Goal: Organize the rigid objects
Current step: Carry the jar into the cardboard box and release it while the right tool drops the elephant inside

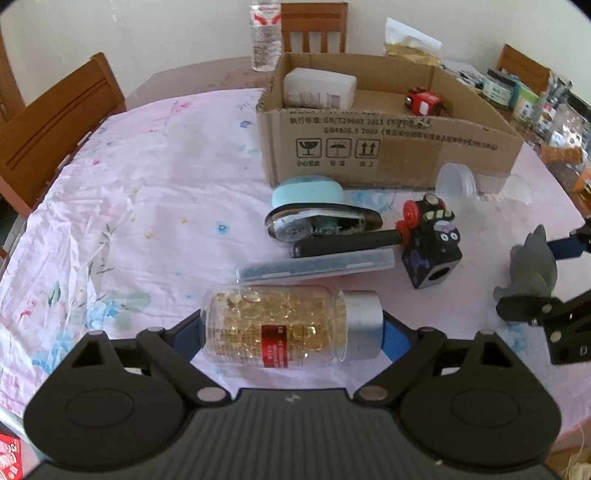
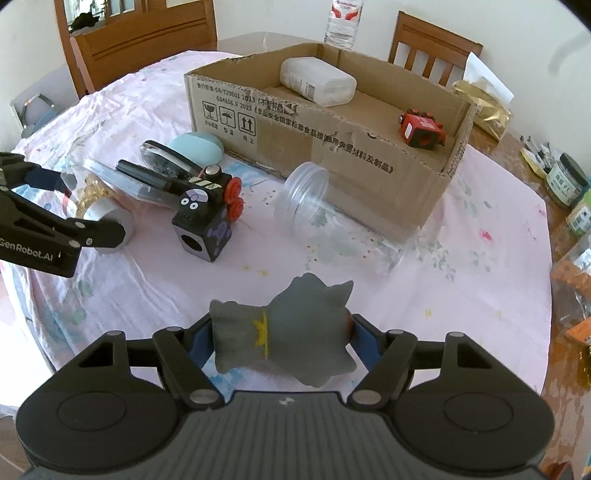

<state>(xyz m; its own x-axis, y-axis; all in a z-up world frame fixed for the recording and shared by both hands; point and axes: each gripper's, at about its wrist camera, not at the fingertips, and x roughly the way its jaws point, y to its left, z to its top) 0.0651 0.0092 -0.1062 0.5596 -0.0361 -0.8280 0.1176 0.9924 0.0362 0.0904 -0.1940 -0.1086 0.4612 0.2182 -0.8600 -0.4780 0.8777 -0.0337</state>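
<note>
My left gripper (image 1: 291, 328) is shut on a clear capsule bottle (image 1: 280, 325) with a silver cap, held sideways just above the pink tablecloth. My right gripper (image 2: 282, 339) is shut on a grey toy figure (image 2: 291, 332) with a yellow collar. The open cardboard box (image 1: 388, 147) stands behind; it holds a white bottle (image 1: 319, 88) and a red toy (image 1: 423, 101). On the cloth lie a black toy block (image 1: 432, 243), a blue lint shaver (image 1: 314, 210), a clear pen case (image 1: 314, 267) and a clear empty jar (image 2: 306, 199).
Wooden chairs (image 1: 55, 122) stand around the table. A water bottle (image 1: 264, 35) stands behind the box. Jars and packets (image 1: 524, 92) crowd the right edge. A gold bag (image 2: 484, 107) lies beside the box.
</note>
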